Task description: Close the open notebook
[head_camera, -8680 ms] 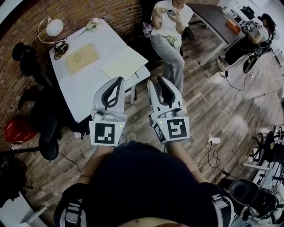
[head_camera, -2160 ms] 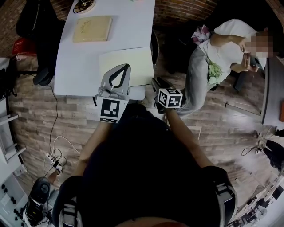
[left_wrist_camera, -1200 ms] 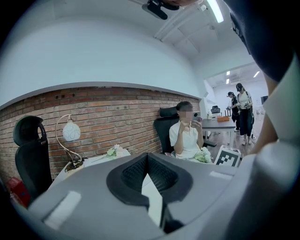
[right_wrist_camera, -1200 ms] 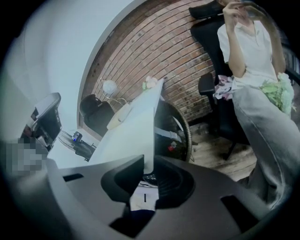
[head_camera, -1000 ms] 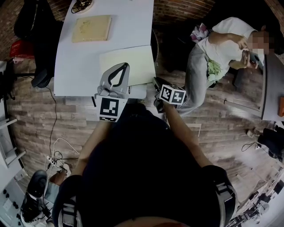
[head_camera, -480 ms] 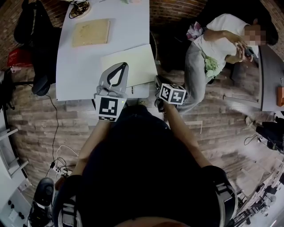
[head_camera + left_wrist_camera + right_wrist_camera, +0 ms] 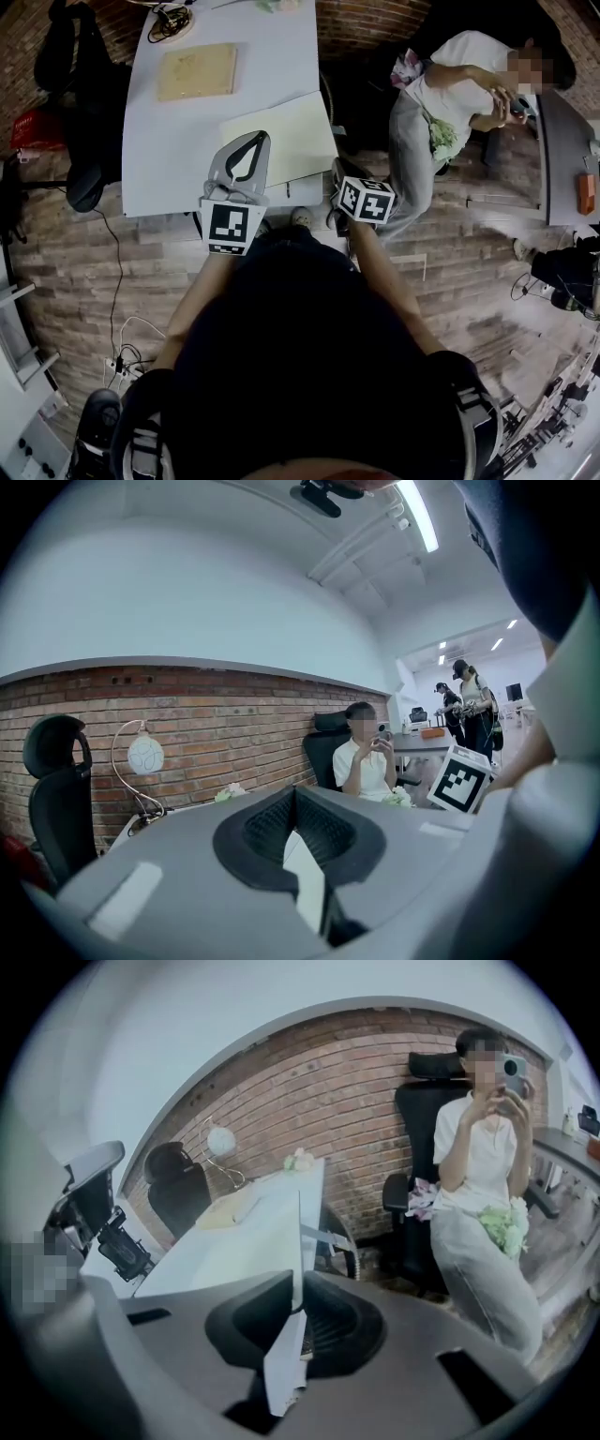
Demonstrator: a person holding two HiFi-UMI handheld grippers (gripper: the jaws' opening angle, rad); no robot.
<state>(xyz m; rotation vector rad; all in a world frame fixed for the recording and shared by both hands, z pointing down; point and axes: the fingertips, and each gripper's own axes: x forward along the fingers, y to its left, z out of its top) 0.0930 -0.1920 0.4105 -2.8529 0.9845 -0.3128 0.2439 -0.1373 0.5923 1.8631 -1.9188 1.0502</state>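
Notebook (image 7: pixel 278 127) edge in right gripper (image 7: pixel 299 1281)

Worktop (image 7: pixel 169 150): smooth matt white.
Notebook (image 7: pixel 292 129): pale matt paper.
Floor (image 7: pixel 75 272): matt wood planks.
Wall (image 7: pixel 319 1087): rough red brick.

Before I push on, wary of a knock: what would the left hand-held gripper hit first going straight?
Probably the far end of the table, past the notebook; pointing nearly level, it might clear that and reach the brick wall.
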